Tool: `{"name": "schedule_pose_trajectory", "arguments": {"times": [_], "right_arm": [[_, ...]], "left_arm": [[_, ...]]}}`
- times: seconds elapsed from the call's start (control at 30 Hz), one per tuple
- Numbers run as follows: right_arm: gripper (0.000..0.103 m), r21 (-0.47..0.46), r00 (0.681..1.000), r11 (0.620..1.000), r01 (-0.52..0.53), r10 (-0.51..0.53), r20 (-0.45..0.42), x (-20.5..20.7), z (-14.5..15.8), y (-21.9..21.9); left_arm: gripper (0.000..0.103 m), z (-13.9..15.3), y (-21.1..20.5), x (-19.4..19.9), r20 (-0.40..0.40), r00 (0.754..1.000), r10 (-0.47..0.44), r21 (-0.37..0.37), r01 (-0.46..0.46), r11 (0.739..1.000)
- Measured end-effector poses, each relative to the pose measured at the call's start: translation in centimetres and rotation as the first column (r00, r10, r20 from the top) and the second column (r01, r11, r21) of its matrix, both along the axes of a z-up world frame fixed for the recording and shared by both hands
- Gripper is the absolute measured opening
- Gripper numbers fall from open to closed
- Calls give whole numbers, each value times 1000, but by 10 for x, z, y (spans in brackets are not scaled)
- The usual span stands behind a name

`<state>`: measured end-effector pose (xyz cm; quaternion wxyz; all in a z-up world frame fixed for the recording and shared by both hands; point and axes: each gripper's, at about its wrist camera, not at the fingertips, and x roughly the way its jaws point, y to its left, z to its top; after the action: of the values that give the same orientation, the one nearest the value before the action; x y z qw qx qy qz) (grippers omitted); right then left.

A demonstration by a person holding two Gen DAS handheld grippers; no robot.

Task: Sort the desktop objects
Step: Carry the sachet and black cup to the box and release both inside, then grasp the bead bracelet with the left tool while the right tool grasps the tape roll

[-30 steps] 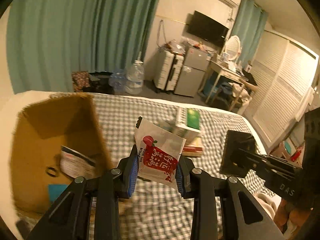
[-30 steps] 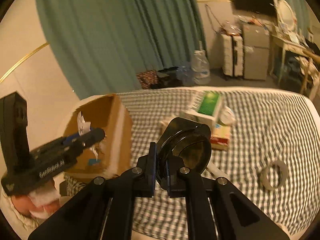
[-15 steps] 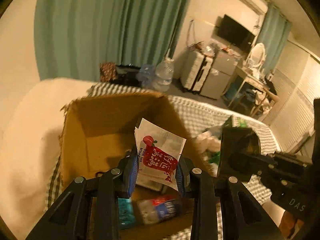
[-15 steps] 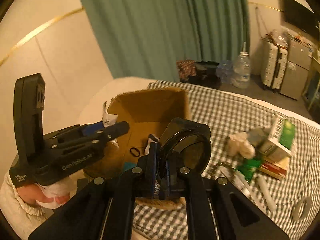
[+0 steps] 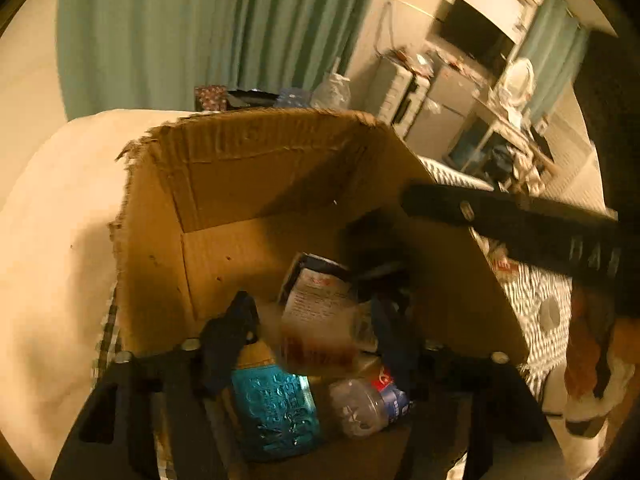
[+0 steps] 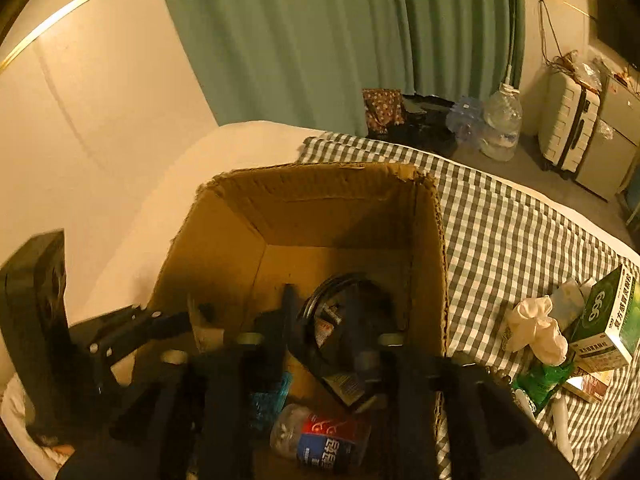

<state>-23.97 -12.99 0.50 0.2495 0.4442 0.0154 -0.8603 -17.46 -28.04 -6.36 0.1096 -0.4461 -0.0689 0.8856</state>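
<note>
The sachet (image 5: 320, 320), white with red print and blurred, is inside the box (image 5: 256, 168), between the fingers of the left gripper (image 5: 310, 344) but clear of both pads; those jaws have just been opening and stand spread, gripping nothing. Whether the sachet has landed on the things below it cannot be told. The round black mirror (image 6: 344, 320) is likewise inside the box (image 6: 320, 200), in front of the right gripper (image 6: 320, 332), whose jaws have also just been opening; the blur hides whether either pad touches the mirror, though the fingers look parted around it.

On the box floor, nearest the cameras, lie a teal packet (image 5: 276, 412) and a clear bottle (image 5: 368, 400) with a red and blue label, side by side. The bottle (image 6: 320, 440) also shows in the right view, below the mirror.

The box sits on a checked cloth (image 6: 520, 240), at its edge, beside a white pillow (image 5: 60, 260). To the right of the box on the cloth lie a crumpled white glove (image 6: 536, 328), a green and white carton (image 6: 608, 320) and a green wrapper (image 6: 540, 380), all close together. Beyond the box hangs a green curtain (image 6: 320, 40), with a water jug (image 6: 500, 124) on the floor below it.
</note>
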Motion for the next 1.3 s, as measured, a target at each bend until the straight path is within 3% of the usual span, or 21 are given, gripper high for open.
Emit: {"name": "schedule_pose_trajectory", "arguments": {"times": [0.1, 0.37, 0.53, 0.77, 1.0, 1.1, 1.2, 1.3], "right_arm": [[43, -13, 1000, 1000, 26, -26, 2, -3, 4, 4], [43, -13, 995, 996, 92, -93, -48, 23, 31, 52], [47, 25, 979, 985, 169, -165, -120, 59, 47, 118], [49, 21, 952, 957, 290, -286, -114, 91, 47, 221], [71, 16, 905, 909, 416, -412, -107, 117, 40, 316], [75, -33, 881, 884, 466, -467, -77, 125, 32, 352], [89, -21, 851, 856, 517, -516, -92, 131, 25, 379], [94, -4, 827, 829, 559, -558, -65, 133, 11, 408]], "left_arm": [[81, 2, 9, 3, -6, 1000, -24, -36, 24, 999], [88, 5, 2, 15, 50, 997, 53, 18, -54, 998], [93, 16, 22, 37, 44, 996, 71, 41, -73, 996], [96, 33, 87, 57, 45, 998, 33, 21, -34, 999], [103, 48, 169, 66, -23, 1000, 21, -16, -21, 1000], [103, 48, 205, 68, -66, 993, 97, -36, -99, 994], [103, 44, 238, 65, -85, 992, 90, -16, -92, 996], [103, 35, 267, 55, -78, 996, 45, -37, -48, 998]]}}
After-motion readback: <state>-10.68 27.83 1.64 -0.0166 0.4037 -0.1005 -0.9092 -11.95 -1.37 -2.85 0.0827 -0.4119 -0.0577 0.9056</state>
